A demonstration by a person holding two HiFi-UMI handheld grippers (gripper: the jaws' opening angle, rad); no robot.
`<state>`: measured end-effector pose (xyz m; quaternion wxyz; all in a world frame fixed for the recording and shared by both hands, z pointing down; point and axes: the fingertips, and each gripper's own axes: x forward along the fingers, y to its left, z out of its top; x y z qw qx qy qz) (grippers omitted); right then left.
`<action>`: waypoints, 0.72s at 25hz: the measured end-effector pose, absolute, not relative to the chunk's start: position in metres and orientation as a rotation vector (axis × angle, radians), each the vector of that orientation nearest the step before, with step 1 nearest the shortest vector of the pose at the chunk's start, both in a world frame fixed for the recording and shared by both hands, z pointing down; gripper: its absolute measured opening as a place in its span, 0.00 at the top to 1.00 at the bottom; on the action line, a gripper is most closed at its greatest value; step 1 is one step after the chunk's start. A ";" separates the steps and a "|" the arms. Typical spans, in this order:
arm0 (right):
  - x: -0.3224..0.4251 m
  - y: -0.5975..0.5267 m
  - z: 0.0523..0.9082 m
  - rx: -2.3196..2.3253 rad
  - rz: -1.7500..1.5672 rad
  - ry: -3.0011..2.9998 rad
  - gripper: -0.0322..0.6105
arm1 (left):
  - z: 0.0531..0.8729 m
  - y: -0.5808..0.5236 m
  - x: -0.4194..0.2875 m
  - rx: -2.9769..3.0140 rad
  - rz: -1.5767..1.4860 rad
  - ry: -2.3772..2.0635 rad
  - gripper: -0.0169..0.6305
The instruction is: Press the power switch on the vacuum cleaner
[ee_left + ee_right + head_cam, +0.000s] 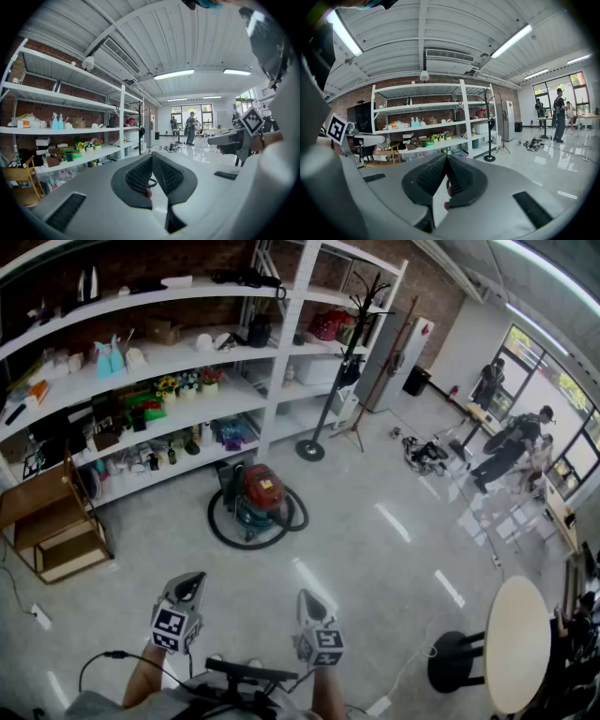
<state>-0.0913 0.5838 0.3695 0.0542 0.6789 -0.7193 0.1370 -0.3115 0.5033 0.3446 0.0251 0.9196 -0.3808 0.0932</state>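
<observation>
The vacuum cleaner (259, 495) stands on the floor in front of the shelves, with a red lid, a teal body and a black hose coiled round it. Its switch is too small to make out. Both grippers are held low, well short of it, and point toward it. My left gripper (191, 586) is shut with nothing between its jaws, and so is my right gripper (310, 600). In the left gripper view the jaws of the left gripper (152, 156) meet at their tips, with a sliver of red behind them. The right gripper (446, 157) shows the same.
Long white shelves (178, 357) full of small goods line the back wall. A wooden step stool (52, 526) stands at the left, a black coat stand (323, 409) behind the vacuum cleaner, and a round table (517, 643) with a black stool (454, 662) at the right. People stand far off.
</observation>
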 end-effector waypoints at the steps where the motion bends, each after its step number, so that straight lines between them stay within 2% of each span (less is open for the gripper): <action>1: -0.089 0.583 0.369 2.065 0.419 -2.196 0.93 | 0.351 0.503 -0.311 2.845 0.289 -1.177 0.96; 18: -0.049 0.594 0.373 2.107 0.443 -2.179 0.93 | 0.358 0.513 -0.268 2.880 0.320 -1.117 0.96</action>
